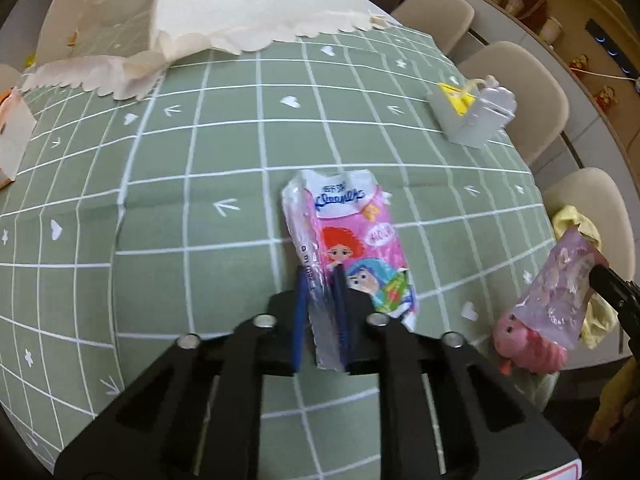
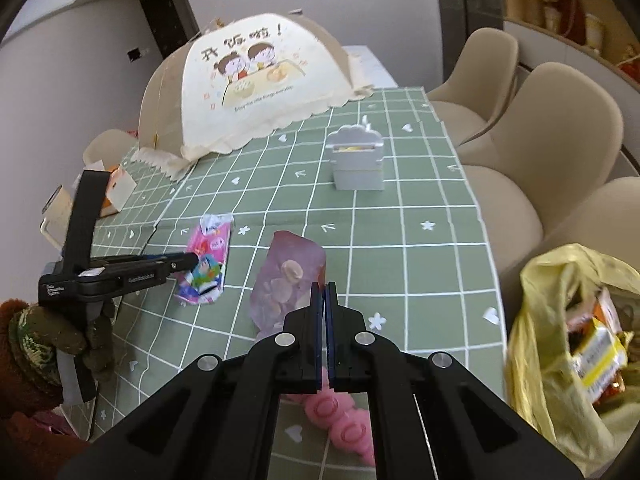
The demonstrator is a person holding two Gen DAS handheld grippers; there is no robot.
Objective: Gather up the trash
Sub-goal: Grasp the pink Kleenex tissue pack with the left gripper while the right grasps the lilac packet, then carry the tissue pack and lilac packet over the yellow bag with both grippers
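Left tongs (image 1: pixel 320 280) clamp pink tissue wrapper (image 1: pixel 348 240) — right tongs (image 2: pixel 324 292) pinch clear snack bag (image 2: pixel 286 280).

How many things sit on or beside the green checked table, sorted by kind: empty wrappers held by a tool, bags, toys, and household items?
Wrappers: 2, pink tissue wrapper, clear pink packet
Bags: 1, yellow trash bag
Toys: 1, pink toy
Household items: 2, food cover, grey holder
Total: 6

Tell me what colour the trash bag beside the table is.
Pale yellow; the trash bag shows best in the right wrist view.
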